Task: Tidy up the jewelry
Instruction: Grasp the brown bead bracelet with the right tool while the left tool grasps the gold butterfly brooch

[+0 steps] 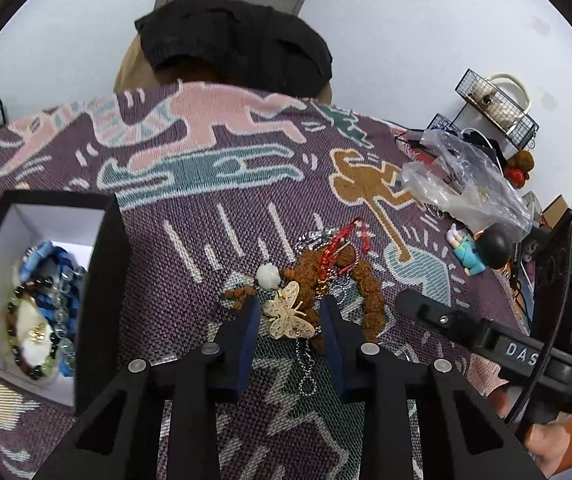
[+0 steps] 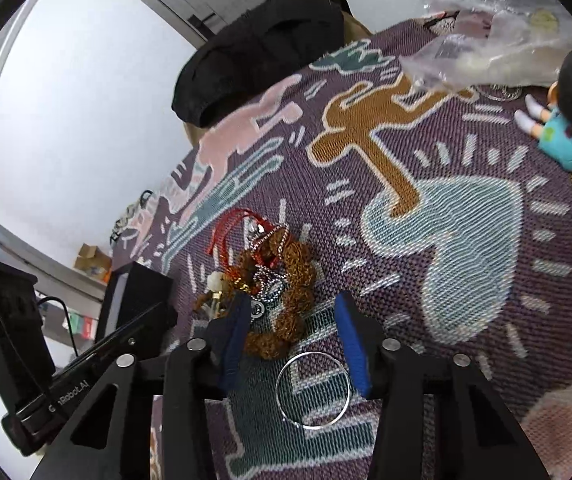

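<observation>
Gold butterfly (image 1: pixel 289 312) sits btwn left gripper (image 1: pixel 289 306) pads, not pinched; right gripper (image 2: pixel 292 308) open over beads (image 2: pixel 286 300). Only right view shows silver bangle (image 2: pixel 313 390).

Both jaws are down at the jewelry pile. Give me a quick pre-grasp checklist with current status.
1. Gold butterfly brooch between the left gripper jaws: ok.
2. Left pads pressing on it: not ok, gaps show.
3. Brooch free of the brown bead strand and ball chain: cannot tell.
4. Right gripper straddling the bead strand: ok, not gripping.
5. Silver bangle clear of the right jaws: not ok, lies between them.
6. Black box open: ok.
</observation>
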Available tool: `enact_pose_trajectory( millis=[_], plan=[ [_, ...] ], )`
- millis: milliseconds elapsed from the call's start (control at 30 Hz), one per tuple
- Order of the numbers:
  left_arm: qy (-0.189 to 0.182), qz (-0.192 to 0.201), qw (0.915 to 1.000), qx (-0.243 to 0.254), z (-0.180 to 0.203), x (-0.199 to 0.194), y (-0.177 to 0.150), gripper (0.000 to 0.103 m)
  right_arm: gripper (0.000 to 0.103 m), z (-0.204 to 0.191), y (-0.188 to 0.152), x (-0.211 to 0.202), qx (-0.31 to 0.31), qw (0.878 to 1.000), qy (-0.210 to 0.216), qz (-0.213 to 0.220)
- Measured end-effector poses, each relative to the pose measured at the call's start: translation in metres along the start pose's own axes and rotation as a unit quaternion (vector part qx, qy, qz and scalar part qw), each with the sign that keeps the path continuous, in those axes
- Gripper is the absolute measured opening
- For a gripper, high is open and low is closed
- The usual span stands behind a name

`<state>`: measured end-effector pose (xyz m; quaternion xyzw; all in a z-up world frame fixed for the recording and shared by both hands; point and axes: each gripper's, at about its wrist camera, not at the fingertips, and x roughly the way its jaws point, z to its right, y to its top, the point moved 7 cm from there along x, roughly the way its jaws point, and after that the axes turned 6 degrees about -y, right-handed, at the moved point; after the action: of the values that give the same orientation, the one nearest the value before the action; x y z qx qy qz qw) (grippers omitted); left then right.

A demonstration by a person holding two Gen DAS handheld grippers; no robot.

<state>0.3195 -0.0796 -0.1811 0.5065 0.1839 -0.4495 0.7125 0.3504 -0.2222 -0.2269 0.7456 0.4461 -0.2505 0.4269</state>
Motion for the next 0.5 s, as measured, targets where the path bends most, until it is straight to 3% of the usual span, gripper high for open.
enact_pose_trajectory(
  millis=[133, 200, 267, 500],
  plan=[
    [-0.001, -0.017, 0.9998, -0.013, -0.004, 0.012, -0.002, 0.032, 0.036, -0.001, -0.002, 0.012, 0.003, 1.000, -0.007, -0.010],
    [-0.001, -0.022, 0.9995, -0.020, -0.006, 0.017, -0.003, 0.032, 0.026, 0.000, -0.003, 0.019, 0.011, 1.000, -0.004, -0.020],
    [-0.001, -0.027, 0.9993, -0.024, -0.007, 0.021, -0.003, 0.032, 0.022, 0.001, -0.002, 0.023, 0.015, 1.000, 0.000, -0.017],
    [0.002, -0.041, 0.9985, -0.036, -0.011, 0.035, -0.004, 0.032, 0.018, 0.015, 0.004, 0.013, 0.032, 0.999, -0.003, 0.004]
  ],
)
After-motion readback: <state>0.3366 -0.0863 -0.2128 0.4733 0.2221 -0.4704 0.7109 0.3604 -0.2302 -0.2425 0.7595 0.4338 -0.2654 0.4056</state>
